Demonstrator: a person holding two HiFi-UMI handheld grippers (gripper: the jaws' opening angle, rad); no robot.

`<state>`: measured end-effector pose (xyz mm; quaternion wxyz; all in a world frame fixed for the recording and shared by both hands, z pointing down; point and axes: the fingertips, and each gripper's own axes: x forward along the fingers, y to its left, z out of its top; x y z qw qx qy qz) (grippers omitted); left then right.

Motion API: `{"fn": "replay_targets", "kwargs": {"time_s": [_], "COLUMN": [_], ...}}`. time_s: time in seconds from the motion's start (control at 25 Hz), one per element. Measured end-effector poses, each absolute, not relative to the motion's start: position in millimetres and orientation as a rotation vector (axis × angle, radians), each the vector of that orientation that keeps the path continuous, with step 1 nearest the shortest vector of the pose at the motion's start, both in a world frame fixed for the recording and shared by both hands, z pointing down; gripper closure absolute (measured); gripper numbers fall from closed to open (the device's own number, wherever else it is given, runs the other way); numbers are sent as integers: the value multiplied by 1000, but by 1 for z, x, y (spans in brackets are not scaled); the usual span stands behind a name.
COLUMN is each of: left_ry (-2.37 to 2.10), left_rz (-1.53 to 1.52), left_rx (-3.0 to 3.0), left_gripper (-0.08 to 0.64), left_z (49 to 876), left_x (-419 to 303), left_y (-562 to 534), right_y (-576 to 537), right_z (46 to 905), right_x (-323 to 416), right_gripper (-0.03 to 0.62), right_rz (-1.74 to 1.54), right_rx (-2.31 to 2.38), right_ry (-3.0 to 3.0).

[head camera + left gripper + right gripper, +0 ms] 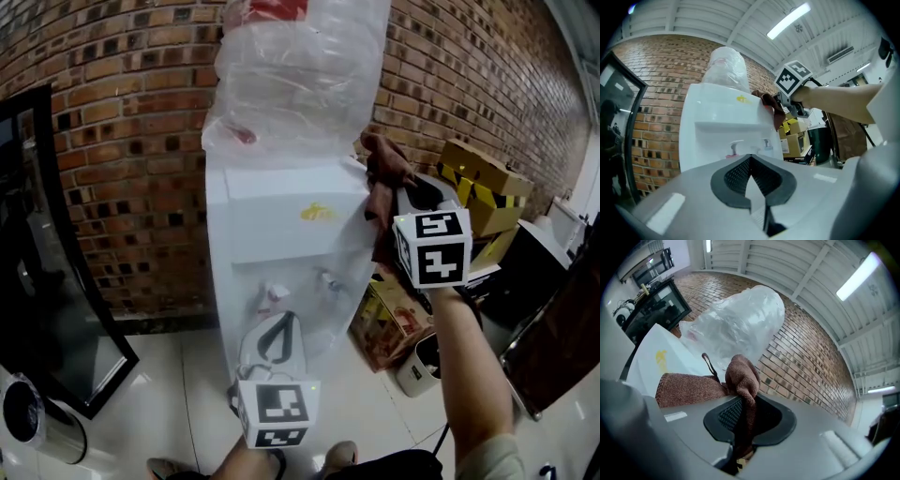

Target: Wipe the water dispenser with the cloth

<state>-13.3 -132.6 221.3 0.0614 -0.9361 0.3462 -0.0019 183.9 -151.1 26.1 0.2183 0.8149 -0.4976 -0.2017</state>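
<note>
The white dispenser [272, 216] stands against a brick wall [122, 141]. I judge the wiping to be at an early stage: my cloth [382, 178] is only at its top right corner, and the front, taps [328, 279] and sides seem left to do. My right arm reaches up and forward, with the right gripper [743, 411] roughly level and clamped on the brown cloth, which bunches out past the jaws; my left gripper [751, 161] hangs low before the dispenser's front, jaws together and empty.

Left gripper [750, 157], closed and empty, faces the water dispenser [717, 112].
</note>
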Motion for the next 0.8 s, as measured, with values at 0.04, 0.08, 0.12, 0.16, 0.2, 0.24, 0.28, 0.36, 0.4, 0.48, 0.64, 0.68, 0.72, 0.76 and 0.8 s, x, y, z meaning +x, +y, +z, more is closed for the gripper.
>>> {"fn": "replay_targets", "kwargs": {"time_s": [0.04,0.08,0.12,0.16,0.2,0.24,0.28,0.36,0.4,0.48,0.64,0.68,0.72,0.76,0.8], "left_ry": [1038,1031,1025,1021,1018,1017,1017,1026,1036,1061,1141,1166,1191,1215,1237], "left_rz": [-10,-13,-16,-16,-13,-10,-9,-9,-8,0,35,44,51,55,57], "left_rx": [-2832,-2833,-2833,-2833,-2832,-2829,-2826,-2818,-2815,-2805,-2767,-2757,-2747,-2737,-2727], "left_gripper": [560,560,560,560,560,560,560,560,560,560,560,560,560,560,560], "left_z": [222,223,224,224,223,222,221,220,218,213,201,199,197,196,195], "left_x": [-11,-9,-7,-7,-7,-8,-10,-17,-23,-36,-71,-82,-94,-104,-114], "left_y": [-131,-130,-129,-129,-128,-128,-128,-129,-130,-131,-138,-142,-145,-149,-151], "right_y": [-150,-150,-150,-150,-151,-151,-151,-151,-152,-150,-135,-132,-129,-126,-124], "right_z": [27,27,27,26,26,26,27,28,30,32,18,12,8,4,1], "right_x": [187,189,188,187,186,186,187,190,192,194,172,158,140,121,101], "right_gripper": [532,531,531,532,532,532,532,532,532,531,528,528,528,526,526], "right_rz": [-556,-557,-562,-569,-574,-574,-569,-547,-529,-485,-537,-584,-633,-683,-732], "right_rx": [2269,2273,2271,2263,2256,2252,2253,2266,2278,2316,2396,2409,2417,2414,2398], "right_ry": [-1388,-1390,-1381,-1368,-1357,-1352,-1353,-1377,-1403,-1463,-1547,-1578,-1616,-1655,-1692]}}
